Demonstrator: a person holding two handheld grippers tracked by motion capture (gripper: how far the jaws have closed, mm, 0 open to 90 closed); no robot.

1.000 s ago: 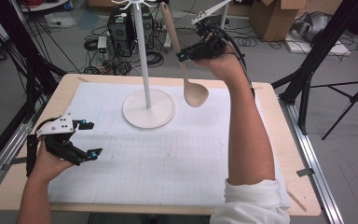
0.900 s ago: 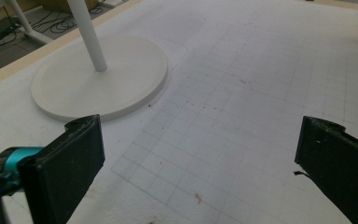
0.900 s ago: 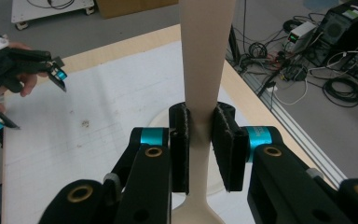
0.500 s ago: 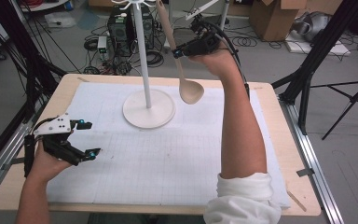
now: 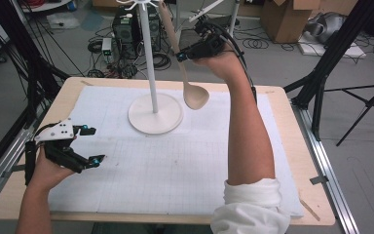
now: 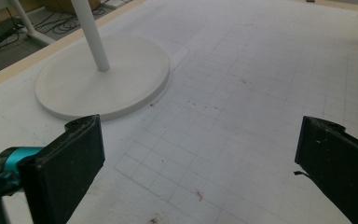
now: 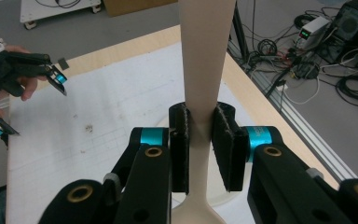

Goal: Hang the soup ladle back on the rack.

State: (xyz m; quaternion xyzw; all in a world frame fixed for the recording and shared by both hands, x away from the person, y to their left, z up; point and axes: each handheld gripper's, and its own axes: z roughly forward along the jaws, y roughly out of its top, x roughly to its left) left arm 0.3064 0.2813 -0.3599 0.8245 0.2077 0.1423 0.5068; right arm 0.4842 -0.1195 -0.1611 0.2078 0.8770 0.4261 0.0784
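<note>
My right gripper [image 5: 182,56] is raised above the table's far edge, shut on the handle of a beige spoon [image 5: 196,97]. The spoon hangs bowl down, just right of the white stand's pole [image 5: 151,58], and its handle end reaches up near the stand's hooks [image 5: 143,4]. In the right gripper view the pads [image 7: 179,140] press both sides of the spoon's handle [image 7: 205,56]. My left gripper [image 5: 95,145] rests open at the table's left side with nothing between its jaws. The left gripper view shows the open left gripper [image 6: 200,168] facing the stand's round base [image 6: 102,79].
A white gridded mat [image 5: 175,165] covers the wooden table [image 5: 292,146]. The stand's base [image 5: 155,113] sits on the mat at the far middle. Beyond the table are cables, a black box [image 5: 126,29], cardboard boxes and tripod legs [image 5: 365,97].
My right hand has shifted slightly left with the spoon, bringing its bowl closer to the stand's pole. The left hand has stayed where it was.
</note>
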